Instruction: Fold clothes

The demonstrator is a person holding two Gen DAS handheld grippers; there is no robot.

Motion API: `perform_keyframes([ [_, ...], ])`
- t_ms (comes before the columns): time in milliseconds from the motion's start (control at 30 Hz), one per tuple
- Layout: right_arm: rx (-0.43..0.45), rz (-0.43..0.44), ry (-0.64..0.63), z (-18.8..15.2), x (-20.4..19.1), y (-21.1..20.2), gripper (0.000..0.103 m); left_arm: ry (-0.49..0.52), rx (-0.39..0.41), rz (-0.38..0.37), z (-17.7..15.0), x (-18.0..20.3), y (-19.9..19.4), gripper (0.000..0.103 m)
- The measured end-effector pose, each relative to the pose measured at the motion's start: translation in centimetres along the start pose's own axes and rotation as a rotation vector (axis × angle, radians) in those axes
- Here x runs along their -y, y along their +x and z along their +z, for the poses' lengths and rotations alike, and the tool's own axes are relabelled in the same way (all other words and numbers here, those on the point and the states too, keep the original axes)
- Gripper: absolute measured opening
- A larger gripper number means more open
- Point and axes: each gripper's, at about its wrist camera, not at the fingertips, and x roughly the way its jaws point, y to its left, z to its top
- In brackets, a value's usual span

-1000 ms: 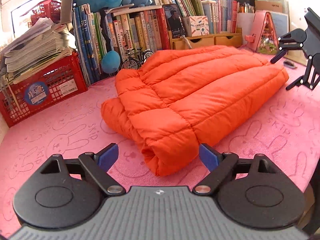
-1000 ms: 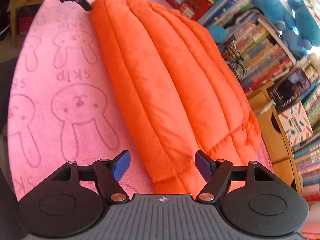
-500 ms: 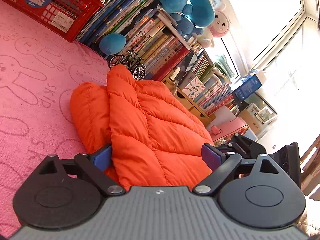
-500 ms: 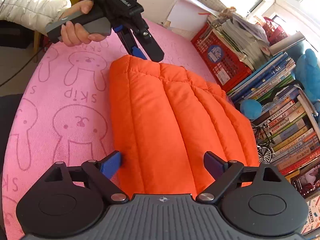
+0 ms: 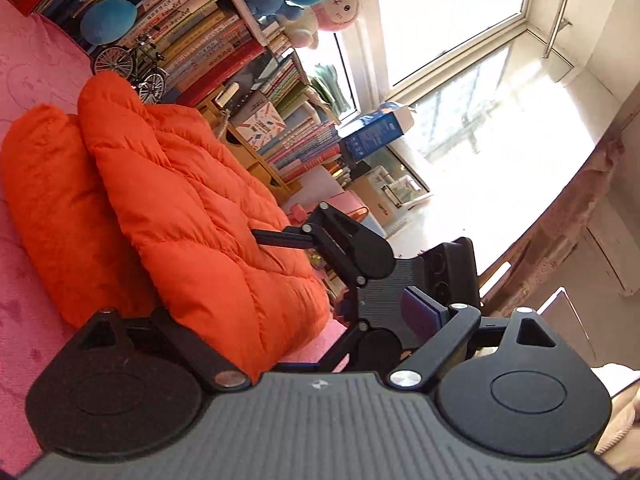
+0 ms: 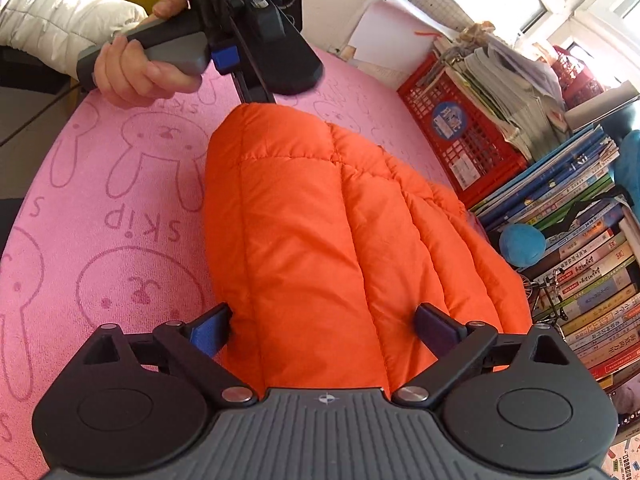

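Both tools gape wide around the orange puffer jacket (image 6: 320, 232): right tool (image 6: 324, 328) near end, left tool (image 5: 280, 316) opposite; only the right view shows the hand (image 6: 136, 68).

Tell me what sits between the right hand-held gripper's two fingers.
In the right wrist view, the folded orange puffer jacket fills the gap of the open right hand-held gripper; its end bulges between both fingers.
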Motion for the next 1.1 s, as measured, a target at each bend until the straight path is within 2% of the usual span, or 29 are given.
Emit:
perform_keyframes([
  [67,-0.001,0.009,0.017,-0.2,0.2,0.0,0.098,0.063,-0.03,-0.056,-0.7,1.6,-0.5,0.09],
  [100,0.001,0.015,0.027,-0.3,0.3,-0.1,0.099,0.102,-0.053,-0.06,-1.1,2.2,-0.6,0.09],
  [133,0.002,0.022,0.034,-0.4,0.4,-0.2,0.099,0.133,-0.076,-0.029,-1.4,2.5,-0.4,0.09],
  [200,-0.005,0.025,0.027,-0.3,0.2,-0.2,0.099,0.194,-0.122,0.038,-2.0,3.1,0.0,0.091],
  [267,-0.018,0.018,0.005,-0.2,-0.2,0.0,0.1,0.169,-0.13,0.137,-2.0,2.4,0.6,0.091],
  [400,-0.046,0.007,-0.019,-0.7,-0.4,-0.5,0.1,0.247,-0.031,0.336,-1.5,4.1,-1.7,0.09],
  [600,-0.14,-0.033,-0.024,-3.9,-0.4,-3.3,0.1,0.366,0.122,0.634,-0.7,6.7,-5.2,0.089],
  [667,-0.152,-0.035,-0.023,-4.2,-0.3,-3.8,0.1,0.526,0.106,0.671,-0.9,9.8,-3.7,0.091],
  [733,-0.156,-0.033,-0.033,-4.2,-0.4,-3.9,0.1,0.675,0.024,0.677,-1.9,11.5,0.2,0.095],
  [800,-0.144,-0.026,-0.06,-3.6,-0.7,-3.5,0.1,0.822,-0.061,0.68,-3.0,13.2,4.2,0.095],
  [933,-0.127,0.009,-0.097,-2.5,-0.8,-2.7,0.097,1.099,-0.349,0.695,-6.0,12.1,12.1,0.094],
  [1033,-0.133,0.046,-0.072,-2.6,-0.3,-2.5,0.089,1.198,-0.527,0.707,-6.9,10.2,16.1,0.09],
  [1100,-0.14,0.059,-0.07,-2.9,-0.1,-2.2,0.088,1.237,-0.585,0.744,-6.9,9.0,17.8,0.086],
])
